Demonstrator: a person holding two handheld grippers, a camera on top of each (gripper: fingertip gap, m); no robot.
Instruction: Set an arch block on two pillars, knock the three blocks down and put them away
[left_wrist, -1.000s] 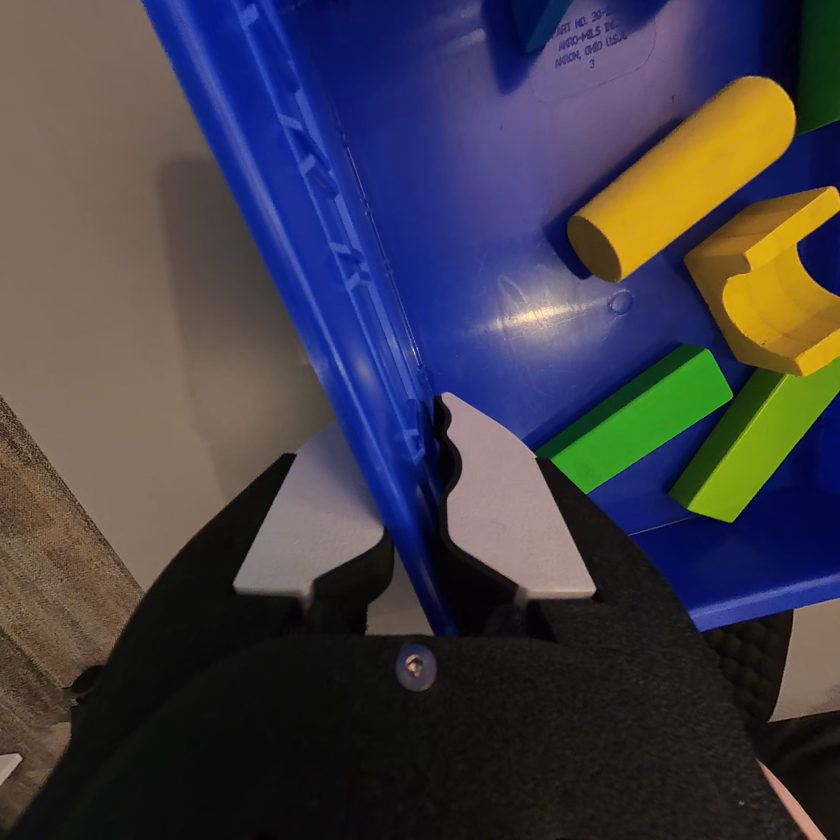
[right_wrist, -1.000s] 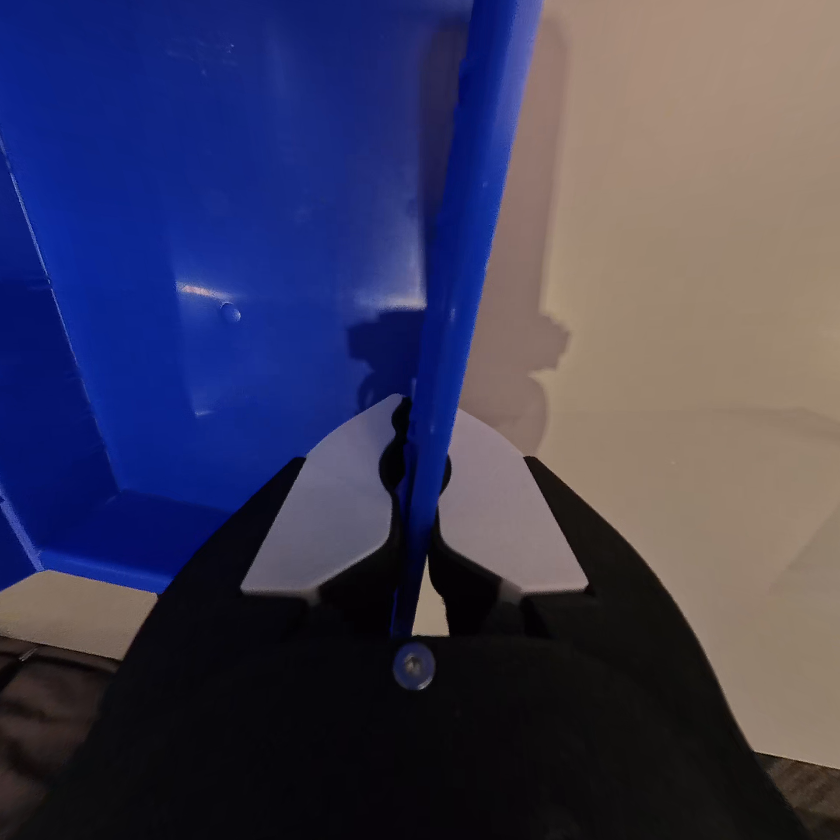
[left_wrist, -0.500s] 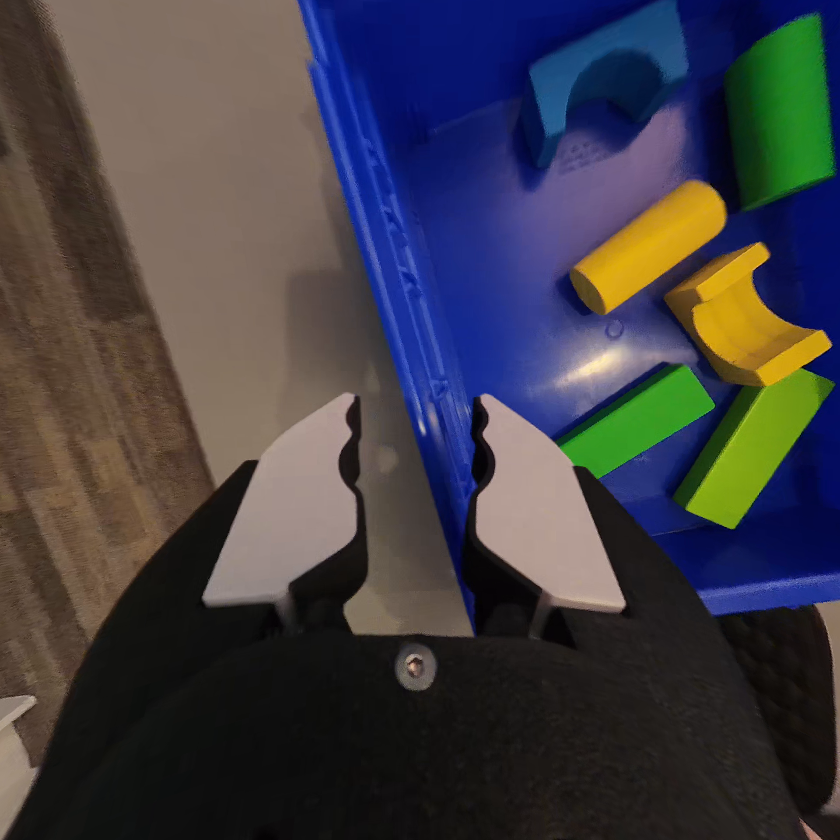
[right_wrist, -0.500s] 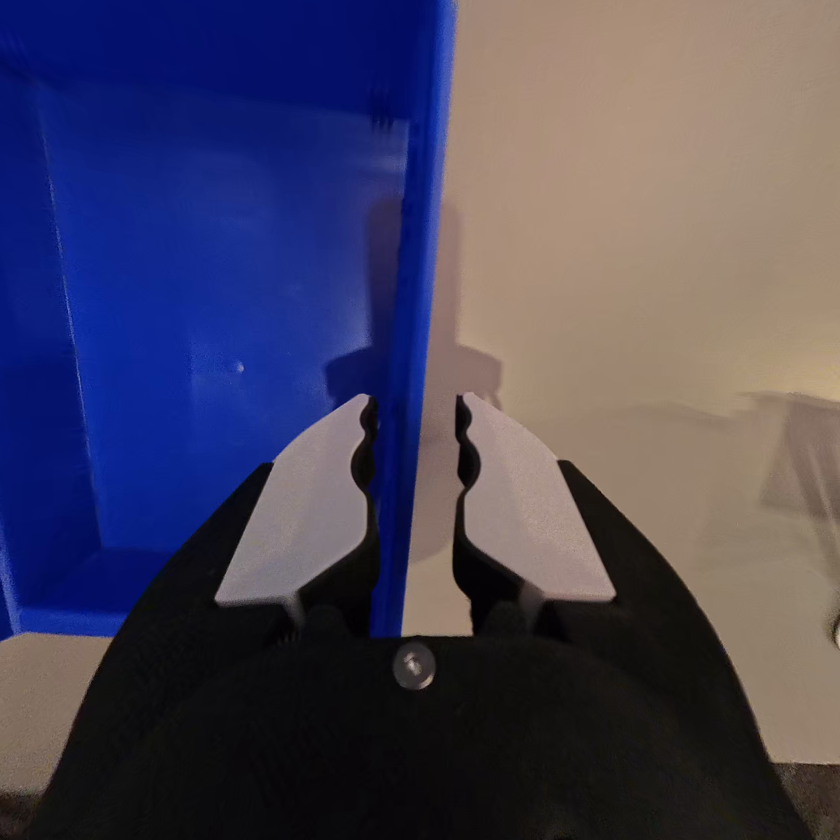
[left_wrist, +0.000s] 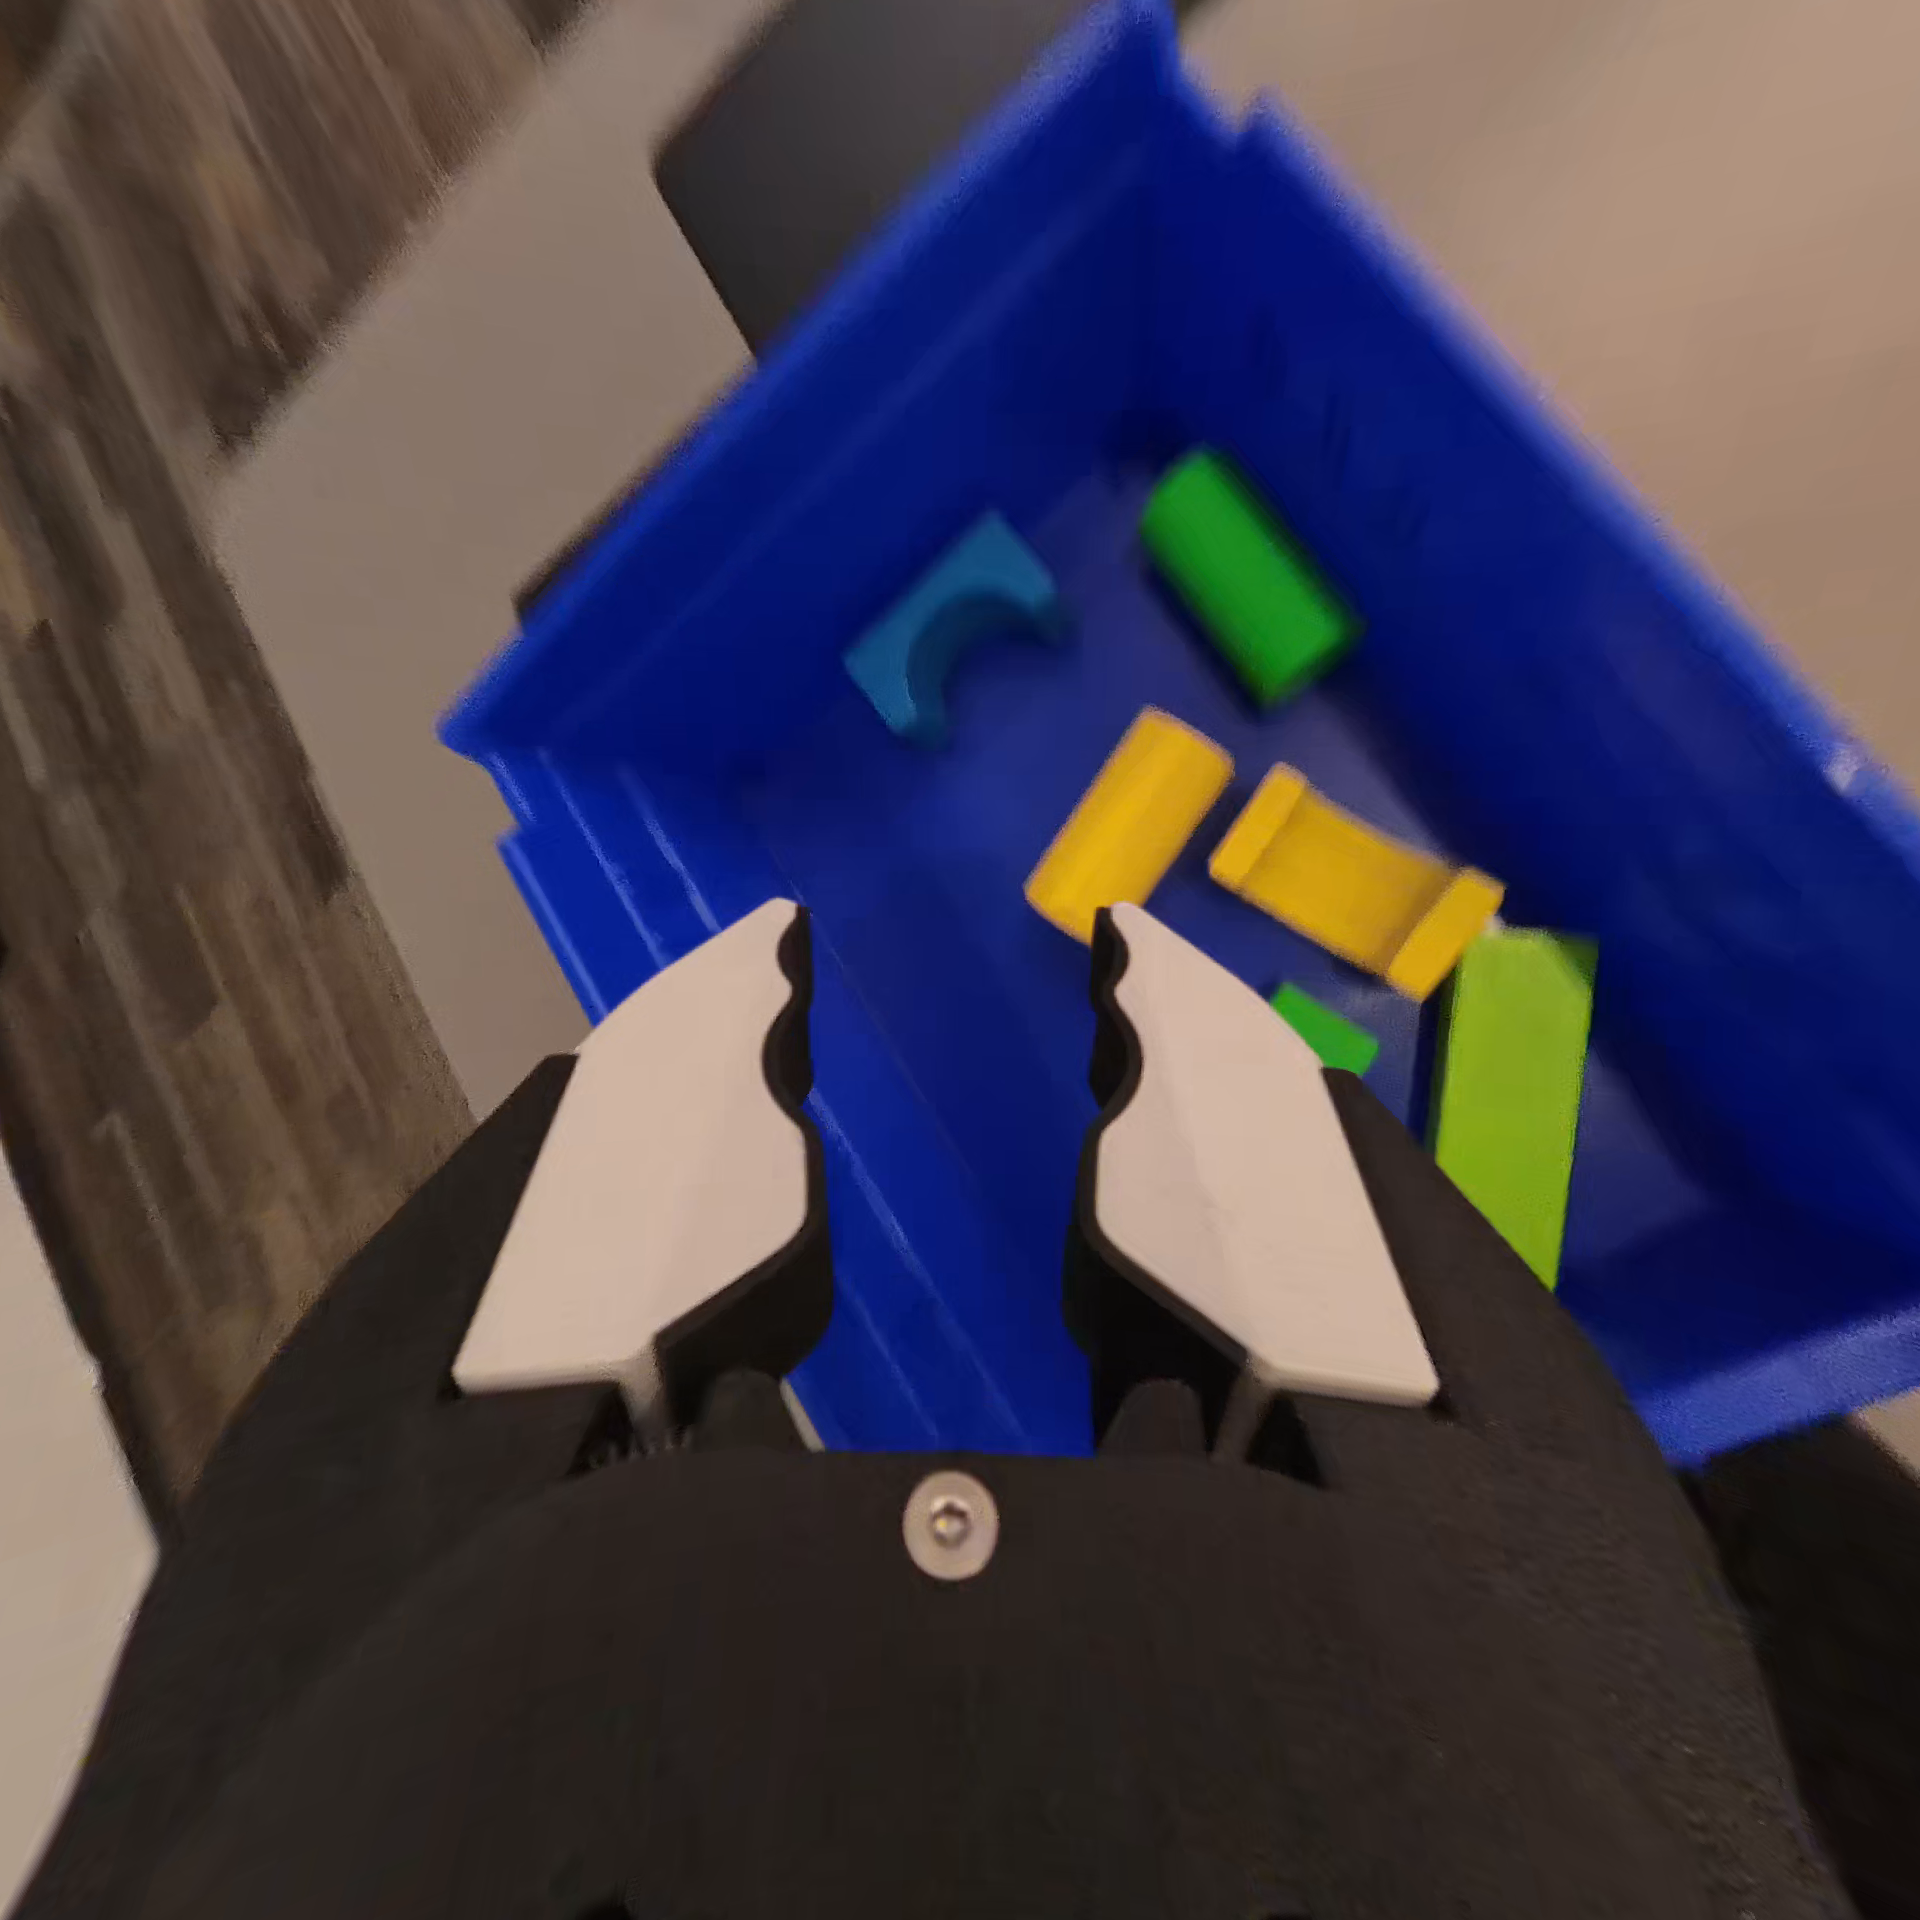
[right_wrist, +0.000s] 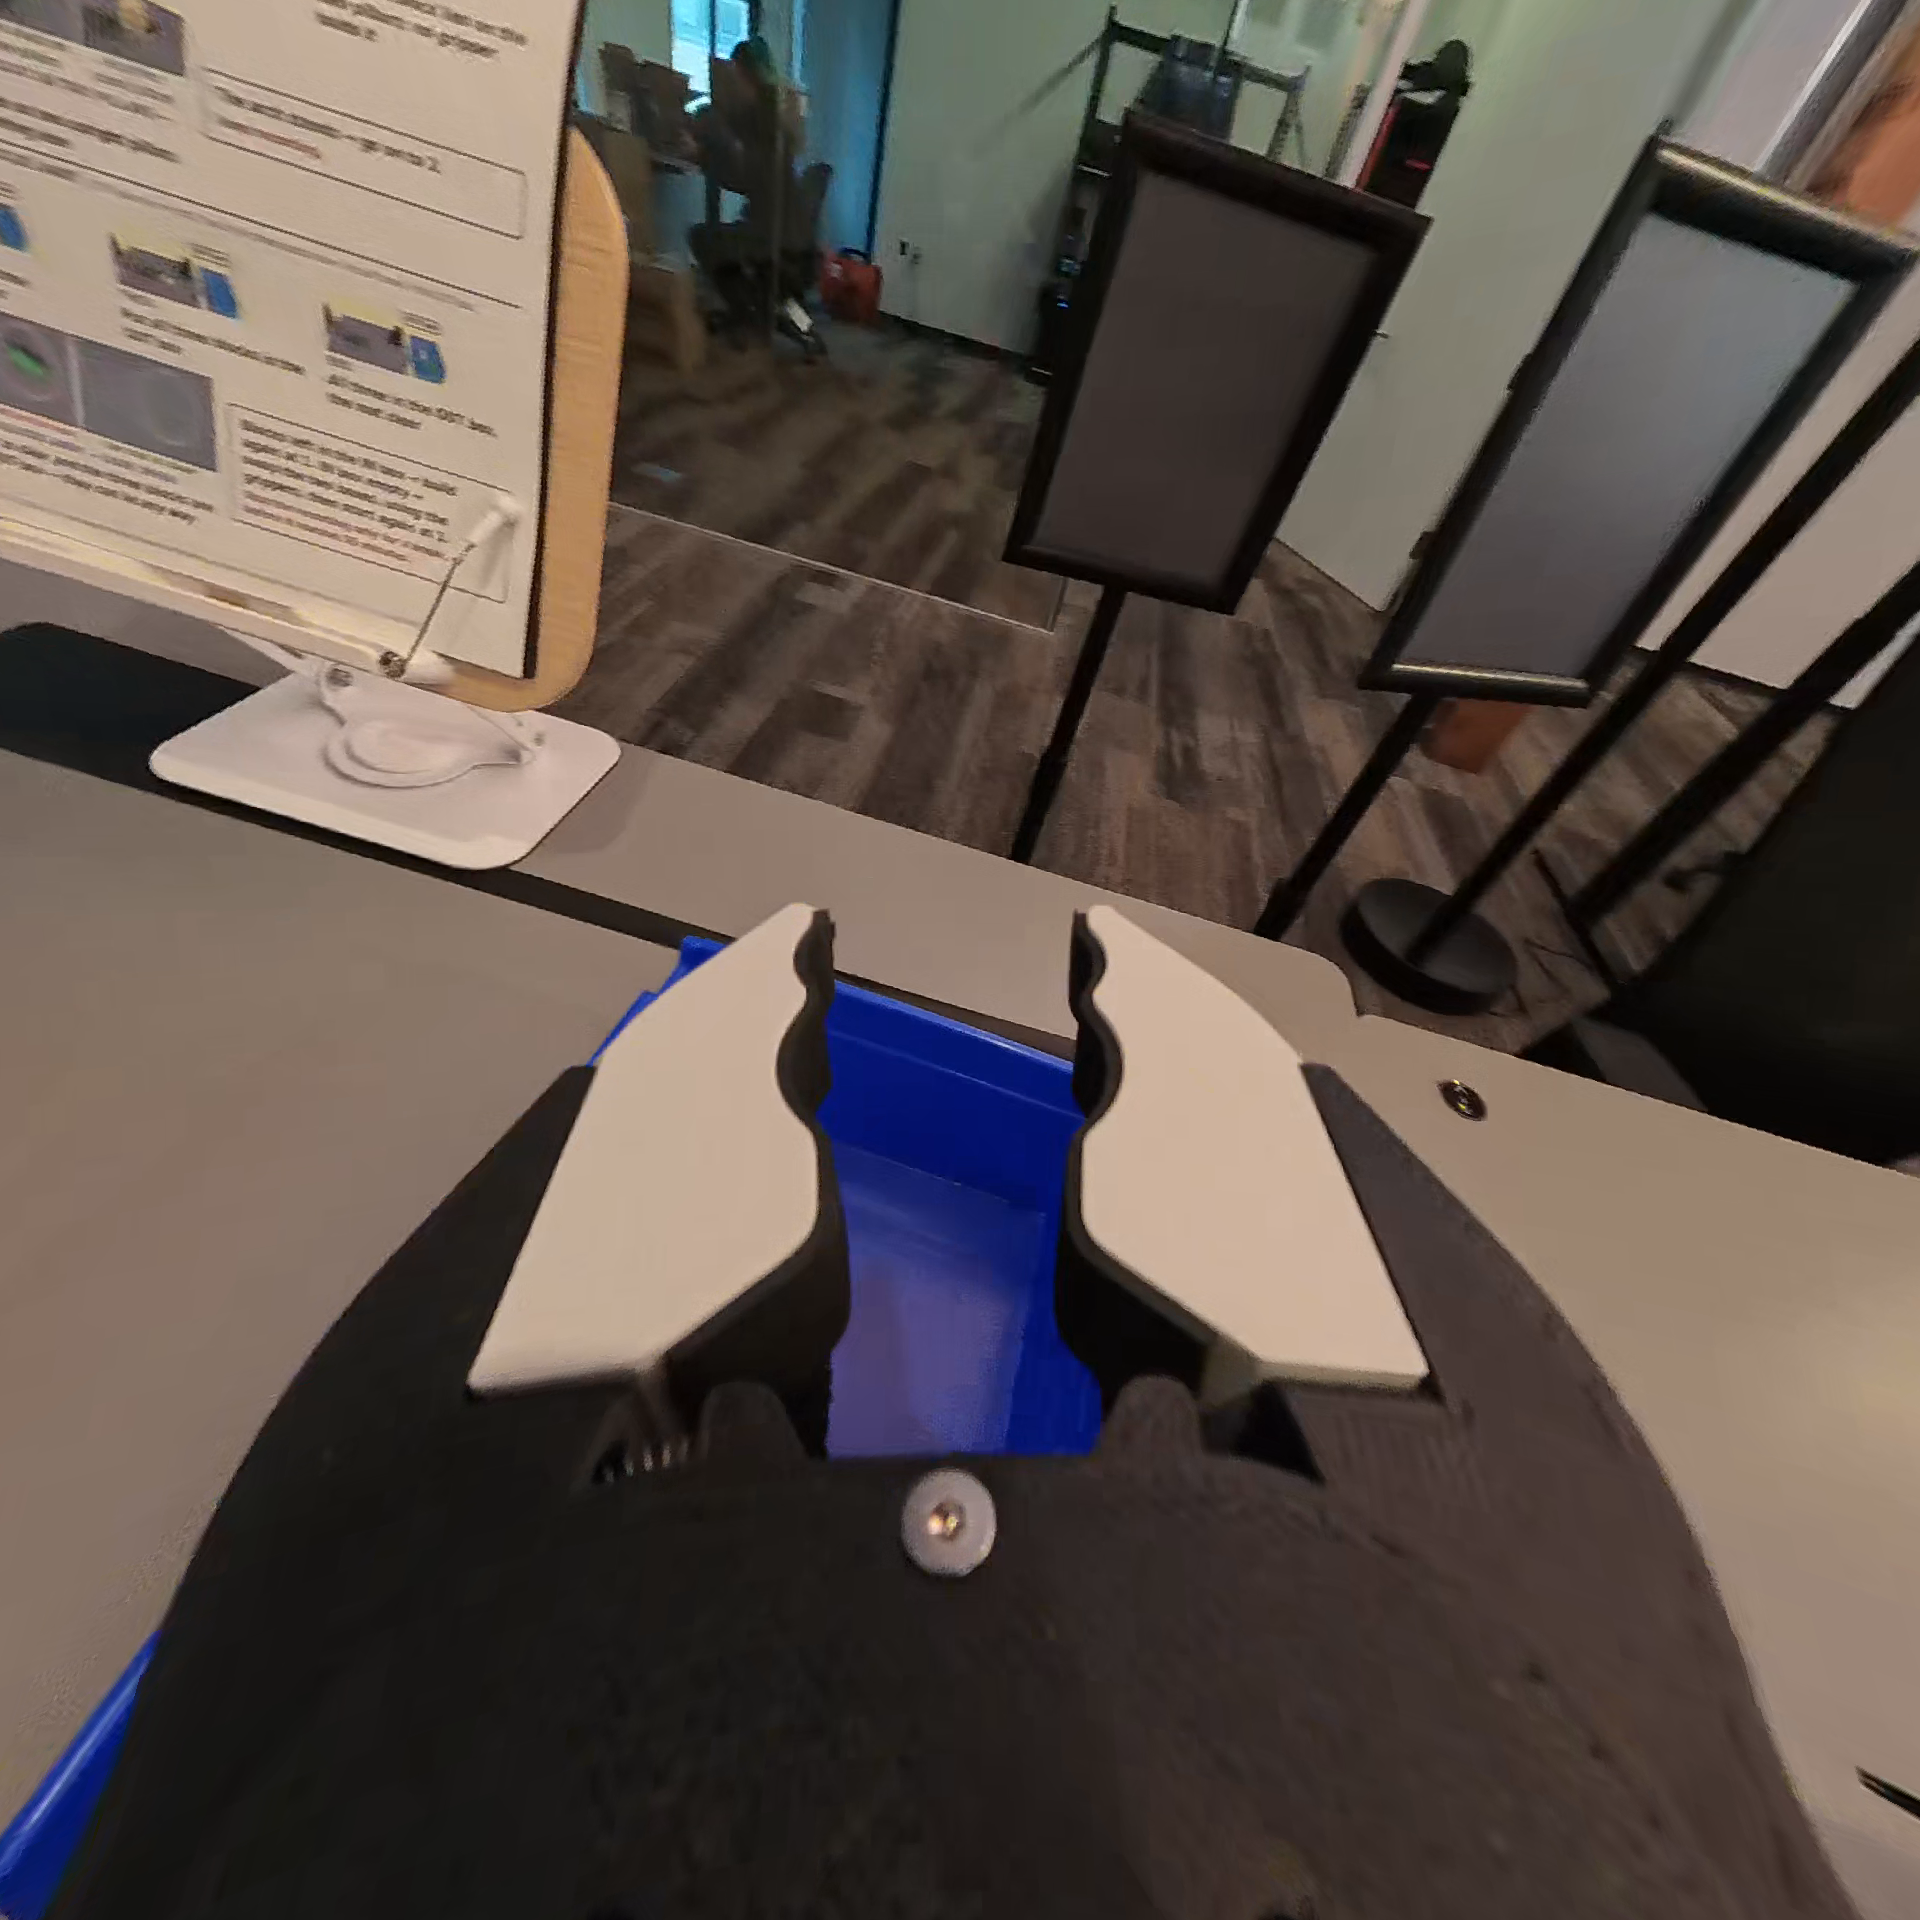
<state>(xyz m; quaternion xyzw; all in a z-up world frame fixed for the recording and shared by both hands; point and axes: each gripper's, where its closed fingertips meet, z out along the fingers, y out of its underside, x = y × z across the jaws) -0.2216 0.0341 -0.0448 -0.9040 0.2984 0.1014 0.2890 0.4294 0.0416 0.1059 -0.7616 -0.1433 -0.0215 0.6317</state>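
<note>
In the left wrist view we see our left gripper (left_wrist: 948, 925) with its jaws spread apart and nothing between them, above the near wall of a blue bin (left_wrist: 1382, 343) that stands on a grey table (left_wrist: 436, 499). The picture is blurred, but the blocks inside the bin can be told. A blue arch block (left_wrist: 940, 639) lies near the far left corner, and a green block (left_wrist: 1247, 577) with a rounded top lies to the right of it. In the middle we see a yellow cylinder (left_wrist: 1127, 821) on its side and, just beside it, a yellow arch block (left_wrist: 1351, 878) with its hollow turned up. Next to the yellow arch lies a light green long block (left_wrist: 1507, 1091), and a darker green block (left_wrist: 1325, 1034) shows only partly behind the right finger of the gripper. In the right wrist view our right gripper (right_wrist: 951, 925) is also wide open and holds nothing; between its fingers we see an inside part of the same bin (right_wrist: 935, 1081), and we cannot tell any block there. Farther on the table stands a white stand (right_wrist: 384, 769) that carries a printed sheet (right_wrist: 260, 291), and beyond the table edge two dark sign frames (right_wrist: 1205, 384) stand on poles on a wooden floor (right_wrist: 831, 644).
</note>
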